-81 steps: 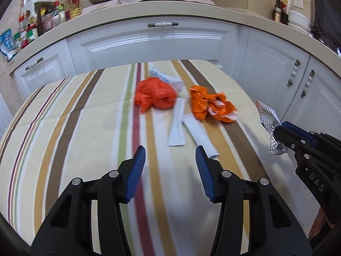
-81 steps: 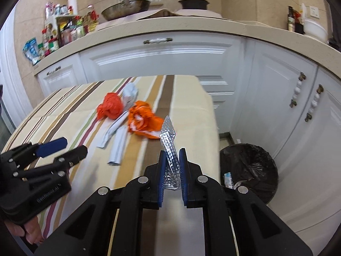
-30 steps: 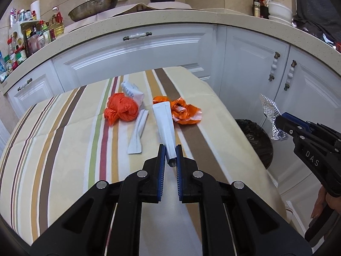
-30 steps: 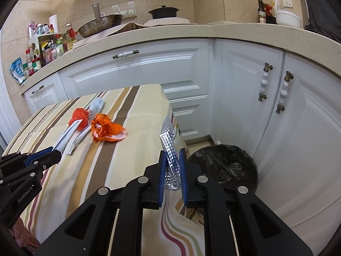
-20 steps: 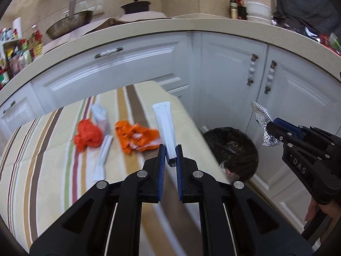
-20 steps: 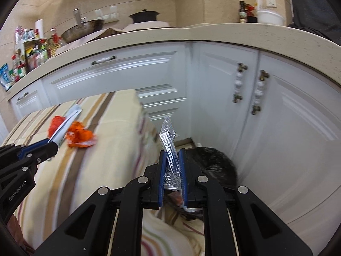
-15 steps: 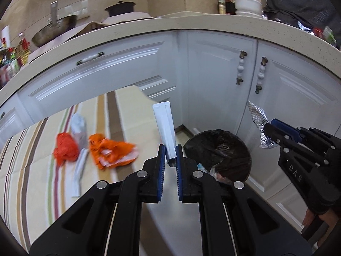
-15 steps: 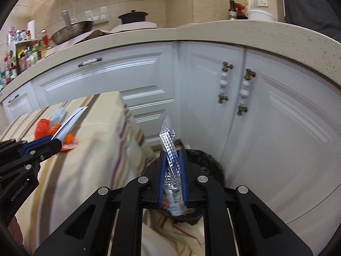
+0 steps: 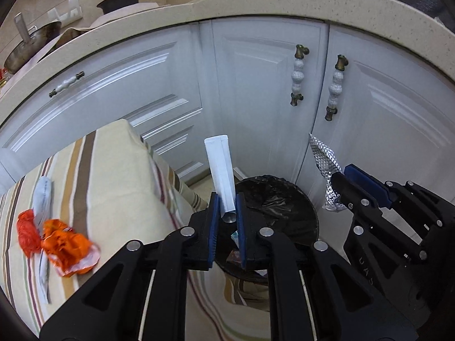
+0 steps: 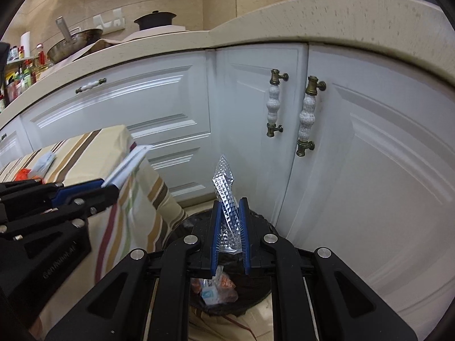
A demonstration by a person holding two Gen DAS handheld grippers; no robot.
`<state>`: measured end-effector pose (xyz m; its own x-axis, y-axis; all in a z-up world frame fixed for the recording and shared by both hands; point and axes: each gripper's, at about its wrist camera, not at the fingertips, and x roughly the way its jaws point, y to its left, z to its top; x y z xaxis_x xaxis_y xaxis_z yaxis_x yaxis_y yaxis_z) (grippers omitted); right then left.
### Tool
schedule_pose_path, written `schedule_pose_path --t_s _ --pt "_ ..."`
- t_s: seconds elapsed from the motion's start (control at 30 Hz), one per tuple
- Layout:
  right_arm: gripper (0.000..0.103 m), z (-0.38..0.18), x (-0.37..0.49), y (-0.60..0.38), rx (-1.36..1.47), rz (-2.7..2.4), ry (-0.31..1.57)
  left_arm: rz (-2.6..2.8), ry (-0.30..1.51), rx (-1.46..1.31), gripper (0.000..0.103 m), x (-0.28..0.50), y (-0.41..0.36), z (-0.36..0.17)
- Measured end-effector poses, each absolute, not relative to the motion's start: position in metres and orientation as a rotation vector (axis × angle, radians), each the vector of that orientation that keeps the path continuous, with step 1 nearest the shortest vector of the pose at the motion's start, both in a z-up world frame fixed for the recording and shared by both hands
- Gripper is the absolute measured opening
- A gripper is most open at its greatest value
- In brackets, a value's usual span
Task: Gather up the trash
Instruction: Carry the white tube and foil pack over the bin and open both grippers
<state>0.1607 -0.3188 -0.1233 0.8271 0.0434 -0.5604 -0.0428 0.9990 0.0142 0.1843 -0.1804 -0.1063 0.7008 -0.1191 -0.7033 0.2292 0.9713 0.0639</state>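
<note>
Right wrist view: the right gripper [image 10: 229,227] has its blue-padded fingers [image 10: 215,227] clamped on a crinkled silver foil wrapper [image 10: 226,199], whose long axis runs up and forward out of the grip, and the round bin lined with a black bag [image 10: 182,227] sits directly beneath the fingertips, a few discarded scraps showing at its bottom. The left wrist view puts the left gripper [image 9: 226,221] over the near-left part of the same bin [image 9: 284,207], its fingers pressed shut on the lower end of a flattened white tube [image 9: 220,176] that stands nearly upright, tipped slightly left. Both pieces therefore hang above the opening, the foil more squarely over the middle, so the right hand looks the better placed to let go first; the tube appears closer to the rim on the side of the striped cloth-covered surface [image 9: 113,176] and may want a small shift toward the centre before release. Crumpled orange wrappers [image 9: 62,247] and a pale packet [image 9: 42,196] lie on the surface, well apart from both grippers.
</note>
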Motion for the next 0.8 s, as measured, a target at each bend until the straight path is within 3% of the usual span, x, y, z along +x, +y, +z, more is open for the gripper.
schedule_pose_path --t_s 0.07,0.13,0.3,0.47,0.8 --pt "0.019 -0.130 0.171 -0.325 0.018 0.039 0.595 -0.186 0.799 0.165 0.026 0.196 -0.188 -0.116" --pt "0.032 -0.136 0.178 -0.330 0.034 0.021 0.600 -0.195 0.842 0.139 0.033 0.206 -0.189 -0.122" --pt "0.035 -0.140 0.184 -0.336 0.062 0.007 0.614 -0.177 0.835 0.113 0.044 0.209 -0.181 -0.122" --pt "0.039 -0.136 0.179 -0.329 0.061 0.020 0.623 -0.166 0.818 0.086 0.050 0.199 -0.160 -0.112" --pt "0.045 -0.110 0.159 -0.277 0.051 0.119 0.589 -0.074 0.763 0.033 0.050 0.159 -0.089 -0.086"
